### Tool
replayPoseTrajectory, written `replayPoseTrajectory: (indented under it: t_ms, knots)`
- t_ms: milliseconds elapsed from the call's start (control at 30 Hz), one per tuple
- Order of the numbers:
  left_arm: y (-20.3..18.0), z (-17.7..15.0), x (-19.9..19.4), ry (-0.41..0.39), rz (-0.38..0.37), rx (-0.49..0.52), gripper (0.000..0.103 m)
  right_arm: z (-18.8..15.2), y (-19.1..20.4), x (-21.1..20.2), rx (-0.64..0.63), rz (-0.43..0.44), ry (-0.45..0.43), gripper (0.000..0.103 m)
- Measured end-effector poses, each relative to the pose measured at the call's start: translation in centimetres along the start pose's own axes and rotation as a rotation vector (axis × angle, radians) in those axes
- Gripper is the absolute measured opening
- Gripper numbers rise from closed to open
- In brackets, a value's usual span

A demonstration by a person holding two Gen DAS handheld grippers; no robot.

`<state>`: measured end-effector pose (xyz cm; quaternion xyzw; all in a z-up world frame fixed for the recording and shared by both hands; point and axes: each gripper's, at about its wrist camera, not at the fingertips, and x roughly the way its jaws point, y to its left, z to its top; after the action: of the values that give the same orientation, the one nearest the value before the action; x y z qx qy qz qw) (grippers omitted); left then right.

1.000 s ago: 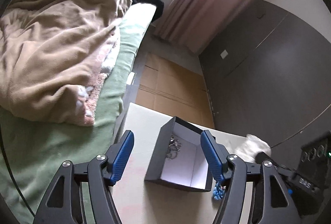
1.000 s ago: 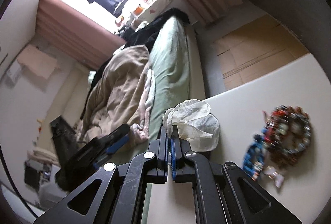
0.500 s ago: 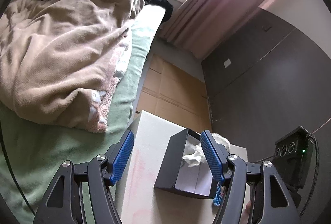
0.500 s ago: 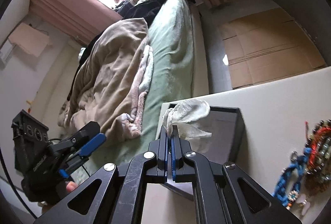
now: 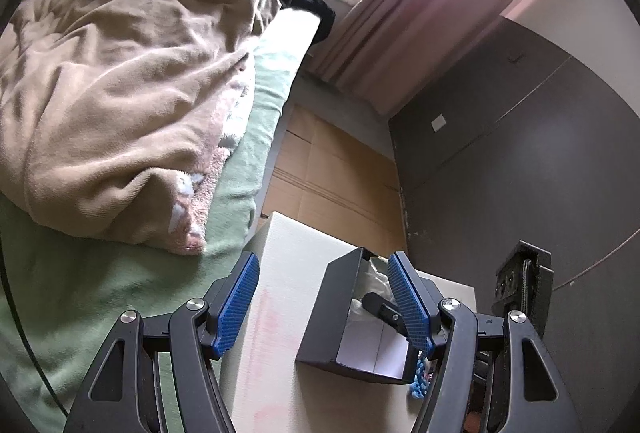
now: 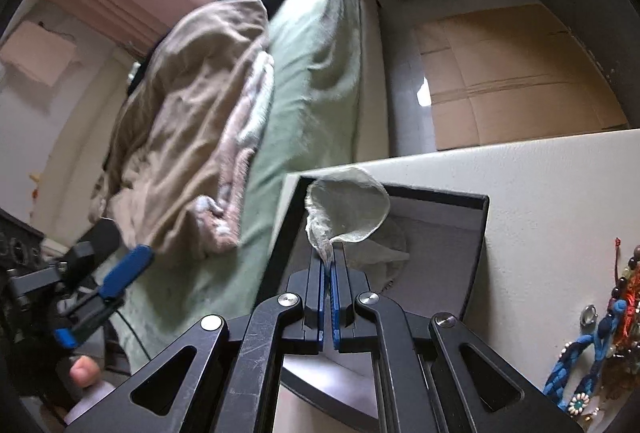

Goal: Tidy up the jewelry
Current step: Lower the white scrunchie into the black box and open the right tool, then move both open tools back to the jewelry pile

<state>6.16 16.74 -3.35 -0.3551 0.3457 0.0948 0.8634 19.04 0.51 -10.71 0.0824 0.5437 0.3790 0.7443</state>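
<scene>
Jewelry pouch [image 6: 347, 217], pinched in the clenched right gripper [image 6: 327, 273], hangs inside the black box [image 6: 478, 233] on the white table [image 6: 560, 169]. Left gripper [image 5: 320, 297] gapes empty. Release risks the gauze snagging a pad, tipping the box.

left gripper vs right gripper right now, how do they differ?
The left gripper is open and empty; the right gripper is shut on the white pouch. The left gripper sits beside the black box, one finger over its opening; the right gripper reaches into the box, pouch at its far wall. Both have blue pads and black frames.
</scene>
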Motion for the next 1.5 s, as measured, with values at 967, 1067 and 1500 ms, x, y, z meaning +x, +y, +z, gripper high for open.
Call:
replayPoseTrajectory:
  t_ms: [967, 1067, 1500]
  knots:
    - [-8.1, -3.9, 1.4, 0.058, -0.066, 0.209, 0.068, -6.4, -8.6, -17.8, 0.267, -0.099, -0.294, 0.072]
    - [-9.8, -5.1, 2.0, 0.077, -0.079, 0.247, 0.068, -7.3, -10.3, -18.8, 0.315, -0.137, -0.293, 0.072]
    - [-15.9, -11.3, 5.2, 0.194, -0.104, 0.440, 0.064, -9.5, -15.1, -21.6, 0.441, -0.223, -0.285, 0.072]
